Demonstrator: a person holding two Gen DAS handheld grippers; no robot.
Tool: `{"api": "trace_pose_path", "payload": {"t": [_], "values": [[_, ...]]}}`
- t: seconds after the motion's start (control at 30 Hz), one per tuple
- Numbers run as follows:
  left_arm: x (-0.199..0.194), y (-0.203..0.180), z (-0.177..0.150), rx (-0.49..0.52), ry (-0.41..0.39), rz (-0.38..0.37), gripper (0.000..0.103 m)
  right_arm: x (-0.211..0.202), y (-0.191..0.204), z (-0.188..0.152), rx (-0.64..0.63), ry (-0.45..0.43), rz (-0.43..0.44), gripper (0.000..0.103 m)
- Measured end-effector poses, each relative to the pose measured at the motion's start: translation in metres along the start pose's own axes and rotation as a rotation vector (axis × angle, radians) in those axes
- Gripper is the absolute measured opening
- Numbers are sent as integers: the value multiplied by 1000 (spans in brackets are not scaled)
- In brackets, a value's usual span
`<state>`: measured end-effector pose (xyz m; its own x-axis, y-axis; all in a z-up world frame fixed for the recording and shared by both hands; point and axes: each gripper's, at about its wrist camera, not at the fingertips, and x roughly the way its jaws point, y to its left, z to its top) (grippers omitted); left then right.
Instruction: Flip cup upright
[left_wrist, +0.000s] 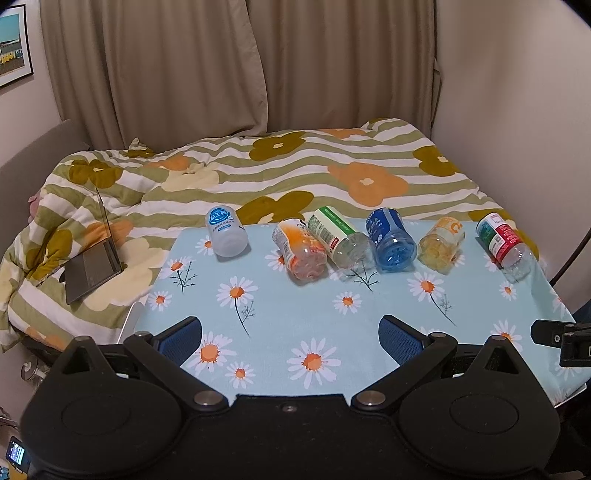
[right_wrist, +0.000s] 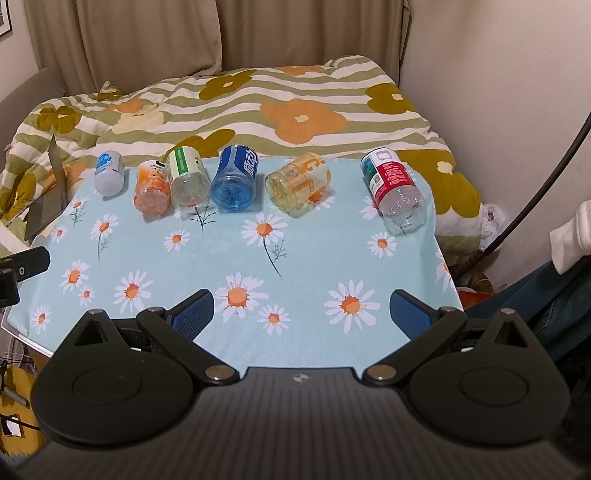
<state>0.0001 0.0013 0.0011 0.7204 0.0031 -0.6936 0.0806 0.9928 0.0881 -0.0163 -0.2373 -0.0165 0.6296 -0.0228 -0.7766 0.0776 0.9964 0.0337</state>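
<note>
Six cut-down bottle cups are laid on their sides in a row along the far edge of the table (right_wrist: 236, 258), which is covered with a light blue daisy cloth. From left to right there's a white cup (right_wrist: 108, 172), an orange cup (right_wrist: 150, 187) pressed up against a green-striped clear cup (right_wrist: 187, 177), then a blue cup (right_wrist: 235, 178) just beside that, a yellow cup (right_wrist: 298, 182) a bit apart, and a red-labelled clear cup (right_wrist: 393, 188) well off on its own at the right end. None of them is touched. The left gripper (left_wrist: 291, 339) is held over the near edge of the table with its jaws spread wide and nothing between them, and same deal for the right gripper (right_wrist: 301, 312). A flowery striped duvet (right_wrist: 258, 107) is seen on the bed behind, with a laptop (left_wrist: 94, 258) propped open on it at the left.
</note>
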Motion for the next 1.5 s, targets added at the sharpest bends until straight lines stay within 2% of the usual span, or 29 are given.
{"api": "trace_pose_path", "payload": {"t": [0.67,0.93,1.5], "values": [[0,1,0,-1,2,0,103,6,3,0,-24,9,-34,103],[0,1,0,-1,3,-1,103,5,0,0,13,13,2,103],[0,1,0,0,4,-1,103,6,0,1,14,12,2,103]]}}
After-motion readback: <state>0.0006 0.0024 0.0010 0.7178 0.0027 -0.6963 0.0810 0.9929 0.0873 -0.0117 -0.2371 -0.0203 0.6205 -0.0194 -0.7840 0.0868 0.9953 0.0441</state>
